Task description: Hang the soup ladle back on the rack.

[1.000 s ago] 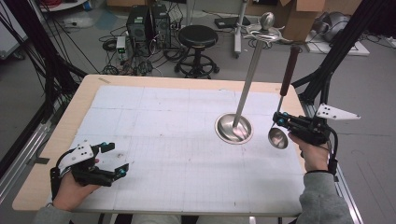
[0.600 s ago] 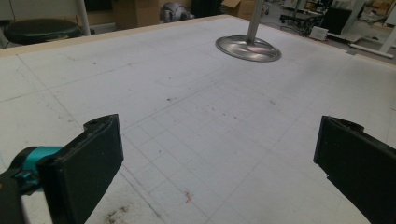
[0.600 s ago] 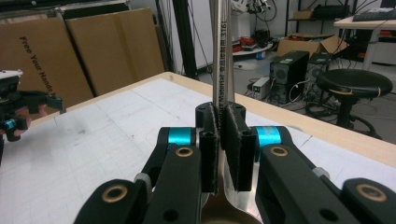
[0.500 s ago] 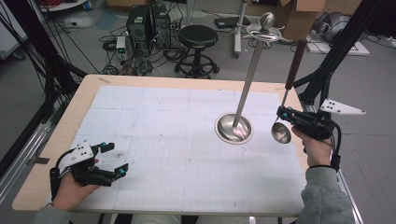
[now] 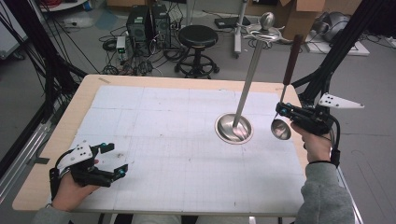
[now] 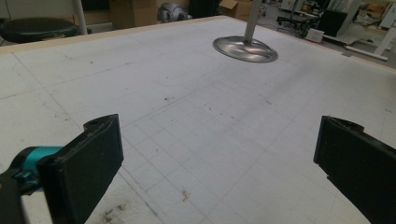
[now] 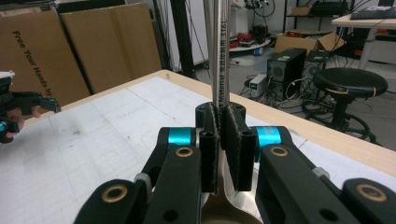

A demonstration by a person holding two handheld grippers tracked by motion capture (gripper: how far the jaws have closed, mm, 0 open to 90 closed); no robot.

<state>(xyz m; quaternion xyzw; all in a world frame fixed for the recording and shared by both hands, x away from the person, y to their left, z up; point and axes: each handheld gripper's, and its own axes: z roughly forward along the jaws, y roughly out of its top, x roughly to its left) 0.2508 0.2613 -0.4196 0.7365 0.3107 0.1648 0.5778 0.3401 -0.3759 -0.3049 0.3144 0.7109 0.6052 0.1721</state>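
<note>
A steel ladle (image 5: 280,129) with a dark handle stands upright at the table's right edge, bowl down. My right gripper (image 5: 281,111) is shut on its thin stem just above the bowl; in the right gripper view the pads (image 7: 209,140) pinch the stem (image 7: 219,70). Just left of the ladle stands a steel rack (image 5: 233,129), a round base with a tall leaning rod and hooks at its top (image 5: 266,28). My left gripper (image 5: 114,161) rests at the table's front left, open and holding nothing; from the left gripper view (image 6: 219,158) the rack base (image 6: 245,48) lies far ahead.
A white gridded mat (image 5: 177,140) covers the wooden table (image 5: 84,93). Beyond the far edge are a black stool (image 5: 198,37), computer cases (image 5: 149,23) and cables on the floor. Black frame struts (image 5: 336,60) rise close to the right gripper.
The right gripper has lifted the ladle slightly, up and a little to the right in the high view. The left gripper has stayed where it was.
</note>
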